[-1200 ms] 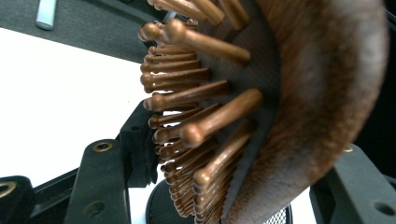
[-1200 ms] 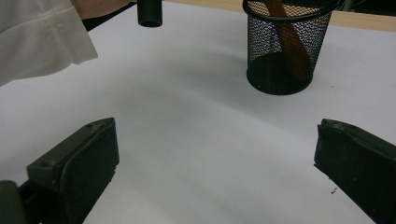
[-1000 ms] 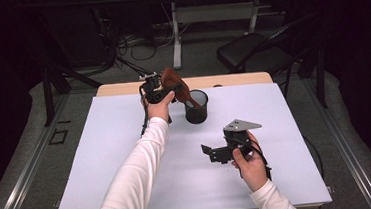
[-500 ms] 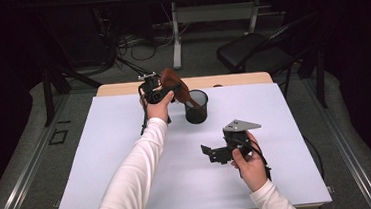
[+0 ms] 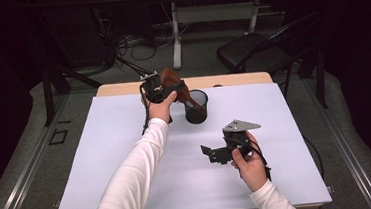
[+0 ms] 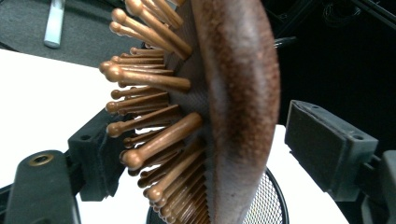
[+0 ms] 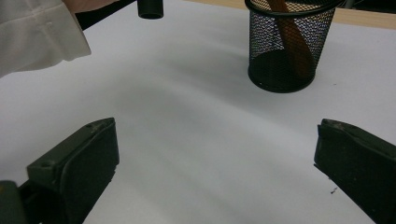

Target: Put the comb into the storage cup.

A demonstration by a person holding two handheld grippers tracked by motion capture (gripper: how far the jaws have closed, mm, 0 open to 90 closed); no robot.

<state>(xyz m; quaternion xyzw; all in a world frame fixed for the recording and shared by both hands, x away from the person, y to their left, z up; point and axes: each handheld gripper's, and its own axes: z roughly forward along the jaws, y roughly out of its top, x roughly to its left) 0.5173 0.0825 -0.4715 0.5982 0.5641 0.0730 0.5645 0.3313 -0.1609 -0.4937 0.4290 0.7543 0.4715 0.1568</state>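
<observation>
Person: white long sleeves (image 5: 129, 181). Two black grippers; right gripper (image 5: 208, 152) bears grey three-cornered plate, black cable trailing.

We see a wide bare stretch of the white table (image 5: 104, 176) on our left side, open from the near edge up toward the far one. Our left sleeve (image 5: 129, 179) crosses it on a slant and bars the way from left to middle. At the far middle stands the black mesh cup (image 5: 196, 106), with the brown hairbrush (image 5: 174, 83) leaning out of it between our left tongs (image 6: 201, 154); their jaws have just been opening, and a gap shows beside the brush's smooth back. Ahead of our right tongs (image 7: 215, 163), whose jaws stand wide, the table lies bare up to the cup. The far right of the table is bare too.
</observation>
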